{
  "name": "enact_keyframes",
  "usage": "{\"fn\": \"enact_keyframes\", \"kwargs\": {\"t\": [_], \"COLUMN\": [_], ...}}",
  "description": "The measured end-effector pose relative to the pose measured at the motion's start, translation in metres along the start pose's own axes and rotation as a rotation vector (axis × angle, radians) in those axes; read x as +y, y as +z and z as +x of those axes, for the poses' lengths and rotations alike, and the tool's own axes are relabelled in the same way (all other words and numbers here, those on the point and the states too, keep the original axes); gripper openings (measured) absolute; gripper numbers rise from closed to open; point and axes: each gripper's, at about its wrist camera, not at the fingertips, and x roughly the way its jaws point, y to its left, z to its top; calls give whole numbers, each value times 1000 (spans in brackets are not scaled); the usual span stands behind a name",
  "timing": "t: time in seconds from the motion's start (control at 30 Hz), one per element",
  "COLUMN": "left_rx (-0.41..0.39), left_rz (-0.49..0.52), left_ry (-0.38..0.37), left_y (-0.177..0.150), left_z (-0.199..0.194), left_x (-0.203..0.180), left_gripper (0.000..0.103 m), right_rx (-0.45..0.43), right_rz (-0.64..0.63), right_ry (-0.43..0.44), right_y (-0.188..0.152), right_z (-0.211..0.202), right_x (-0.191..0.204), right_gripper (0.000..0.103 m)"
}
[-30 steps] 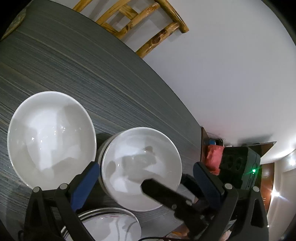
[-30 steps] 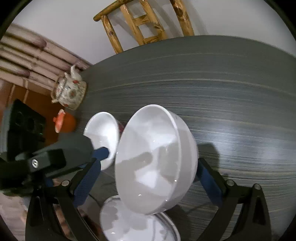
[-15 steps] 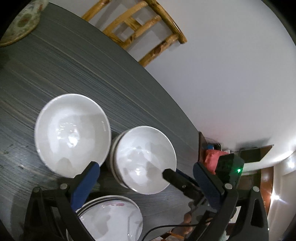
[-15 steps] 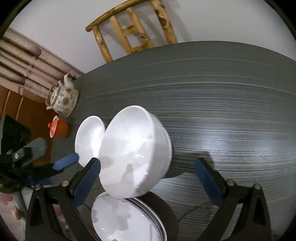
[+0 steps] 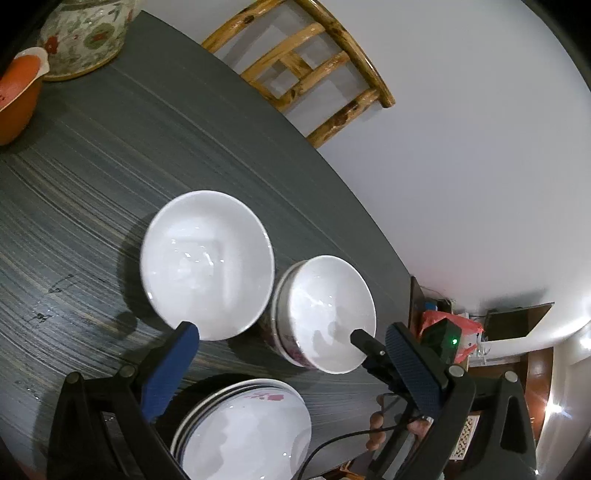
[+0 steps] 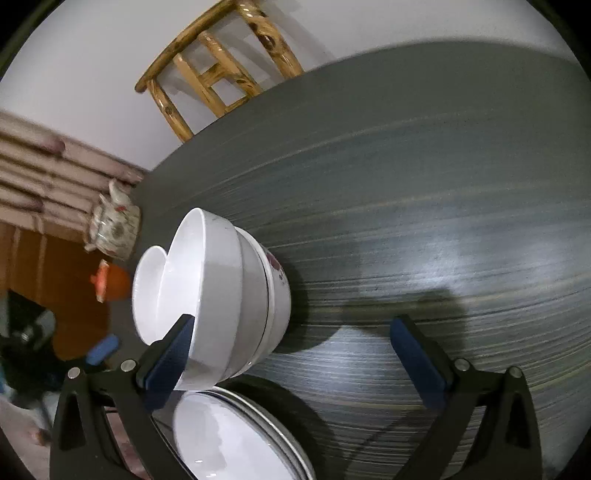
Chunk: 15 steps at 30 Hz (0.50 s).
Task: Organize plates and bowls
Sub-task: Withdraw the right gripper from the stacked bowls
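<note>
Both tongs, left (image 5: 291, 363) and right (image 6: 293, 356), stand wide and empty. Loose white bowl (image 5: 207, 264) sits on the desk (image 5: 92, 177) just left of the bowl stack (image 5: 325, 314); nearer lies the plate stack (image 5: 243, 435). Grip its rim, lift clear, lower squarely into the stack.

Bowls and plates grouped at my near edge of the surface (image 5: 110, 155)

In my left view a single bowl (image 5: 207, 264) sits left of the bowl stack (image 5: 325, 314); the plate stack (image 5: 243, 432) lies nearest me; teapot (image 5: 83, 35) and chair (image 5: 314, 70) stand behind.
</note>
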Motion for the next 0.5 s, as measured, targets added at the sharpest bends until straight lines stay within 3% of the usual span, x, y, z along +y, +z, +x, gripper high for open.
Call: {"fn": "enact_keyframes", "kwargs": {"t": [0.27,0.5], "left_rx": [-2,-51], "left_rz": [-21,-64], "left_ry": [21,-30], "left_y": [2,6], "left_z": [0,-14], "left_x": [14,28], "left_gripper": [103,103], "right_rx": [1,-68], "right_rz": [19,-47], "right_ry": [14,0], "right_y": [-2,2], "right_z": [6,-31], "right_x": [-7,25], "right_gripper": [103,103]}}
